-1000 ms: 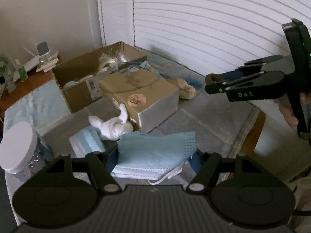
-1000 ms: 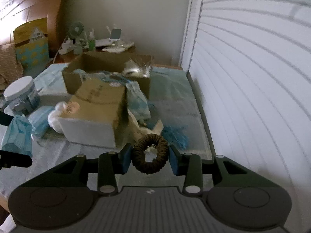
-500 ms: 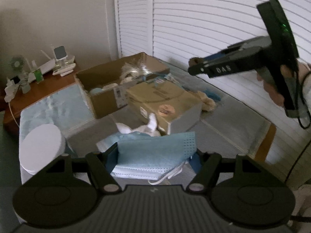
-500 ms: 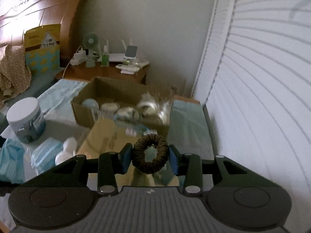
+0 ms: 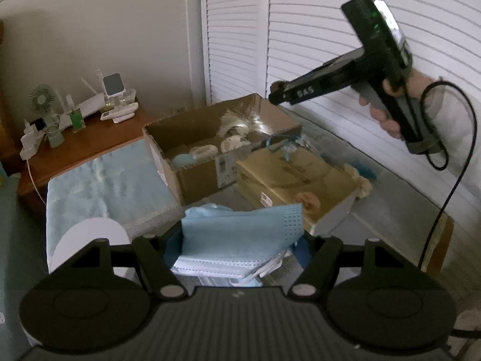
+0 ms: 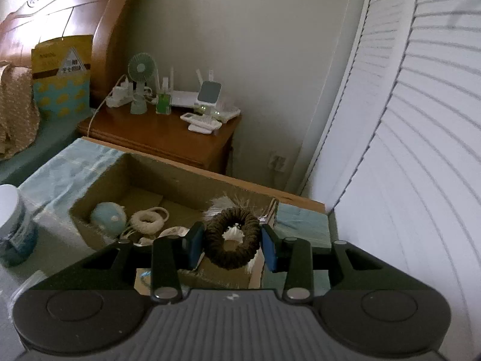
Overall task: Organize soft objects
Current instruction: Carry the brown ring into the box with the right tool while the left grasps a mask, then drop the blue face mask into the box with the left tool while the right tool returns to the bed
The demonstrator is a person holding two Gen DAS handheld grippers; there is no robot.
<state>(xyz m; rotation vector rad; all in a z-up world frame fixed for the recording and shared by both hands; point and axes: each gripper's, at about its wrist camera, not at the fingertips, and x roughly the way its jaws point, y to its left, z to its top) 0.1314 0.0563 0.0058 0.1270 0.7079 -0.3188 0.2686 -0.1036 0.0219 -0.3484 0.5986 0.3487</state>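
Scrunchie (image 6: 232, 242) | clamped, right tool (image 6: 231, 248) | above box (image 6: 102, 194)

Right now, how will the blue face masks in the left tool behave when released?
The face masks look thin and floppy: edges splay unevenly between the left tool fingers. Probably light, so the stack may fan apart. An ear loop dangles and could snag.

At ten o'clock we saw a wooden nightstand (image 6: 168, 138) carrying a small green fan (image 6: 139, 69) and a white router (image 6: 186, 97). A carved headboard (image 6: 69, 9) stood behind it, and white louvred doors (image 6: 421, 120) filled three o'clock.
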